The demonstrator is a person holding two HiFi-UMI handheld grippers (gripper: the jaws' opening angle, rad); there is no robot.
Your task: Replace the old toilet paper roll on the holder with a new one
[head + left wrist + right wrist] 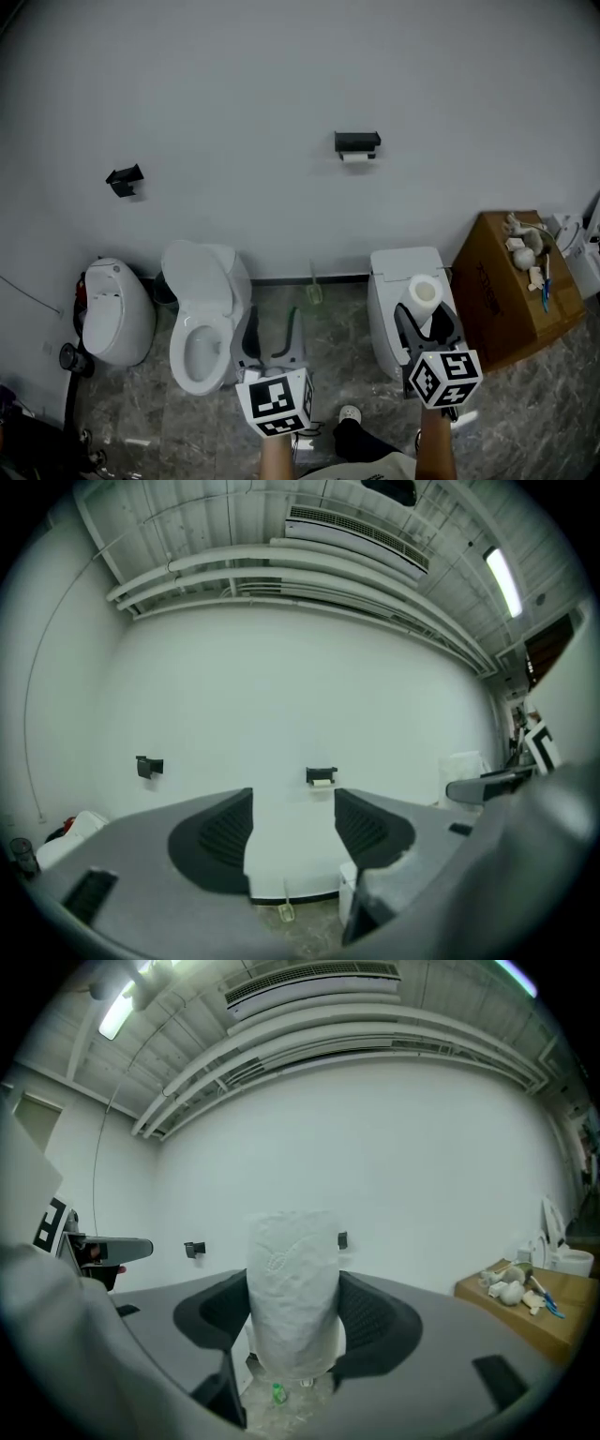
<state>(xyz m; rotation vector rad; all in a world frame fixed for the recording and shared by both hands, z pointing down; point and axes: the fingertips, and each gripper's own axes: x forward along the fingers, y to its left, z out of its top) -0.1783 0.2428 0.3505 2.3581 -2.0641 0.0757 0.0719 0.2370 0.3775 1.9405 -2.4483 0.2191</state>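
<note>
- Saw a white wall (281,75) filling the upper half of the head view, with a grey marbled floor (328,314) along the bottom.
- Found an open toilet (202,319) at lower left of centre and a closed toilet (398,272) at lower right of centre, both backed against the wall.
- Noted a cardboard box (502,295) at the right edge, with small items lying on its top.
- Found the left gripper (272,319) at bottom centre, jaws spread wide with nothing between them but the far wall.
- Found the right gripper (427,317) at bottom right of centre, jaws pressed against both sides of the new roll (424,292).
- Saw the new roll (292,1288) standing upright at centre of the right gripper view.
- Spotted the black holder (357,142) on the wall at top centre, well apart from both grippers, with a small white old roll (355,157) just under it.
- Spotted a second holder (125,178) on the wall at mid left.
</note>
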